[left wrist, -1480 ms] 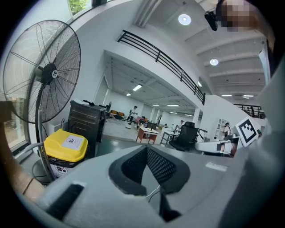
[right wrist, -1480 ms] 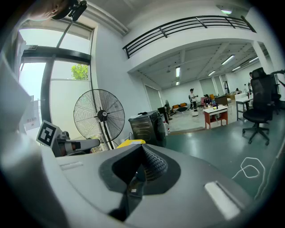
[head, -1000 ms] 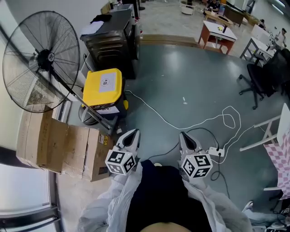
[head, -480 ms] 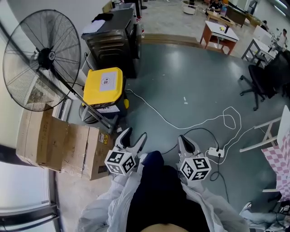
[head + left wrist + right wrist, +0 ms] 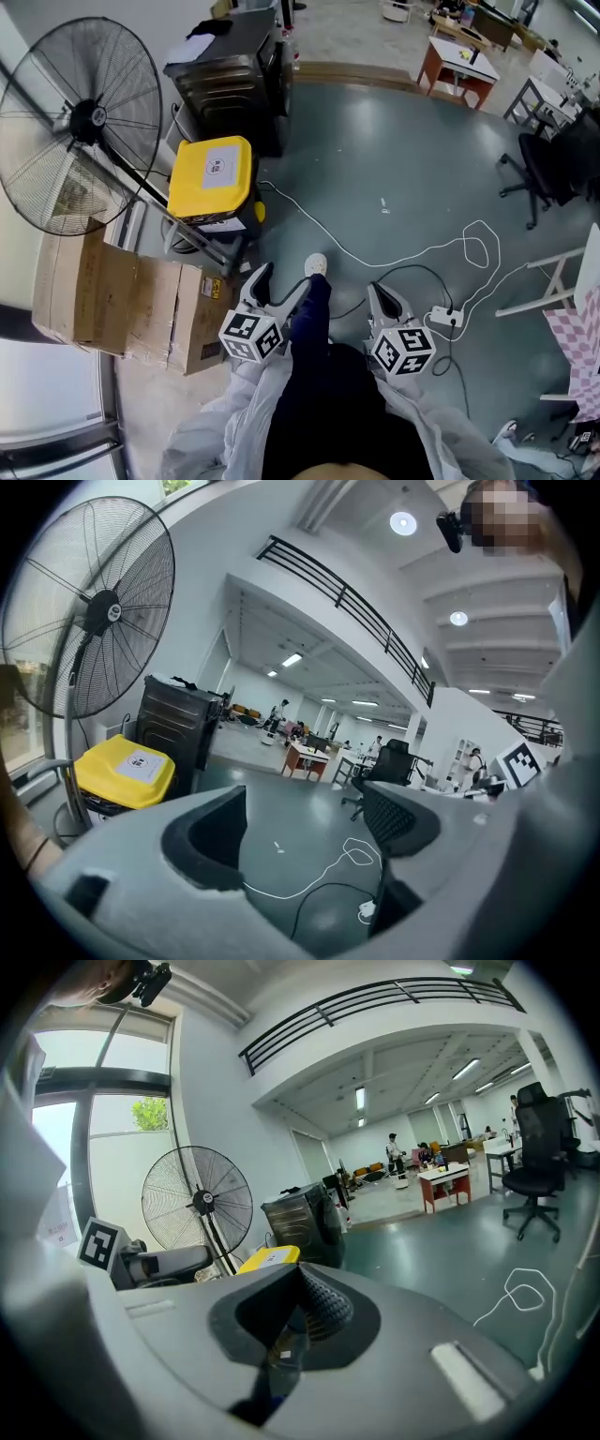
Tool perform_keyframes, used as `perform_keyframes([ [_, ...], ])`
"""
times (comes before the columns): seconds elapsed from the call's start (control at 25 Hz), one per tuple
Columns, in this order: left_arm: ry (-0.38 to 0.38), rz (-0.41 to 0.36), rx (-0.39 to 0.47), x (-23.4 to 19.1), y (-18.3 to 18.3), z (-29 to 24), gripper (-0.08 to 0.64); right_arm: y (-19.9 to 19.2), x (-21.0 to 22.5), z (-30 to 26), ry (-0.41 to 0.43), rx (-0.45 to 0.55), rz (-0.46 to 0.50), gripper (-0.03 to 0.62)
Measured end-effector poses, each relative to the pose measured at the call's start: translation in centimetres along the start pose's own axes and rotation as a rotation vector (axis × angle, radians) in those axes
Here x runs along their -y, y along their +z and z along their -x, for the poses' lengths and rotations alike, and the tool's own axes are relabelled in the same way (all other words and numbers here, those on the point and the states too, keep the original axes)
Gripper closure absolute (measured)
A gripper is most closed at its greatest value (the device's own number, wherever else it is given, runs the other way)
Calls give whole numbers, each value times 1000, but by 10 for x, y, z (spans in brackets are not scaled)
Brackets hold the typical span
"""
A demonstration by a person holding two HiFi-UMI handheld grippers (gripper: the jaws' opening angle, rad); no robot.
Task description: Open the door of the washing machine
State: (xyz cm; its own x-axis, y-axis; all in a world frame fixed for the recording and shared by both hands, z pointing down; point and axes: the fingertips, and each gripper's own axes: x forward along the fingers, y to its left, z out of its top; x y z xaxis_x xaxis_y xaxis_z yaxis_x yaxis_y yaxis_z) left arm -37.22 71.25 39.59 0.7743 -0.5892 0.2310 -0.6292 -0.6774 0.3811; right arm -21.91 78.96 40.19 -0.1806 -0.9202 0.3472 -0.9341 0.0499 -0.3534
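No washing machine shows in any view. My left gripper (image 5: 277, 286) is held low in front of the person's body; its jaws have just been opening and now stand wide apart with nothing between them. In the left gripper view the left gripper (image 5: 305, 827) frames only bare floor. My right gripper (image 5: 387, 302) sits beside it on the right, shut, and holds nothing. The right gripper view shows the right gripper (image 5: 300, 1312) with its pads pressed together, pointing toward the fan and a dark cabinet.
A tall pedestal fan (image 5: 80, 122) stands at the left, with a yellow-lidded box (image 5: 211, 173) and a dark metal cabinet (image 5: 234, 75) behind it. Cardboard boxes (image 5: 122, 300) lie at lower left. A white cable (image 5: 412, 253) and power strip (image 5: 442, 317) cross the grey floor. An office chair (image 5: 544, 159) stands far right.
The left gripper's jaws went from shut to wide open. The person's leg and white shoe swung forward between the two grippers. The right gripper stayed shut.
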Motion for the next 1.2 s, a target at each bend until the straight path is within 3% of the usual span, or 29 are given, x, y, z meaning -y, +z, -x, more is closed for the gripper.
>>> perform_keyframes([
  [0.24, -35, 0, -8, -26, 31, -62, 183, 32, 20, -57, 5, -3, -4, 581],
  [0.56, -57, 5, -30, -84, 91, -156, 213, 116, 48, -162, 2, 22, 12, 581],
  [0.88, -77, 14, 13, -151, 155, -240, 215, 175, 70, -264, 2, 27, 44, 581],
  [1.2, -58, 39, -29, -183, 153, -270, 215, 180, 80, -315, 18, -31, 34, 581],
])
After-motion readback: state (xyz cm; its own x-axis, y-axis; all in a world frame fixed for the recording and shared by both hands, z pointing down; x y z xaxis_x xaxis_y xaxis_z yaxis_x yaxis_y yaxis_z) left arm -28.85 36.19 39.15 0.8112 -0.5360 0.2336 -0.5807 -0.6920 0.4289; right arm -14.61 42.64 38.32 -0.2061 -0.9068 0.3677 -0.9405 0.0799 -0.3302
